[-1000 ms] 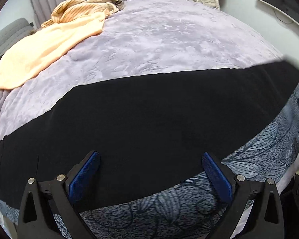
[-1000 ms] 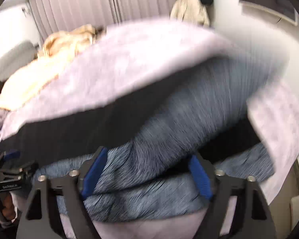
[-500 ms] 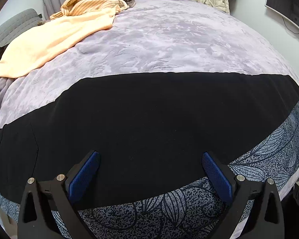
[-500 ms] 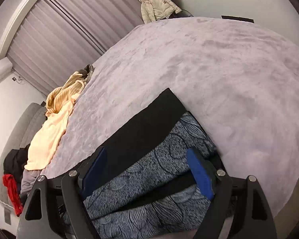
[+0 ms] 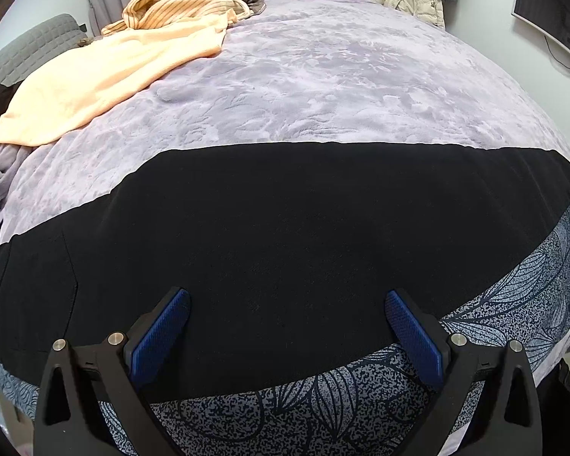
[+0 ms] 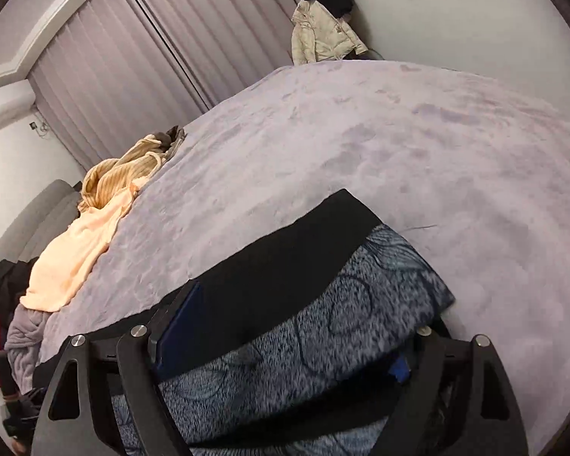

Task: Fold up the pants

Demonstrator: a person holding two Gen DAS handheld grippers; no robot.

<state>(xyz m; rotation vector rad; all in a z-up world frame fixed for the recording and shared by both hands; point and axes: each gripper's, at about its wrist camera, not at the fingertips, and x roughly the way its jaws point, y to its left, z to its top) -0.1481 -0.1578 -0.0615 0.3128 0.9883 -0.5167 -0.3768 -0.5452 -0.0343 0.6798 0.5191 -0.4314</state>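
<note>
Lying flat: pants [image 5: 285, 235] on bed [image 5: 342, 87]

Matt cloth pants [image 5: 285, 228], plush blanket [image 5: 323, 87]

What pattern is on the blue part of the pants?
Big dark leaf outlines with speckles on grey-blue, beside a plain black band; the pants show it best in the left wrist view.

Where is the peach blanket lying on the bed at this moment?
In the left wrist view the peach blanket lies at the far left of the bed, just below the striped garment and well beyond the pants.
</note>
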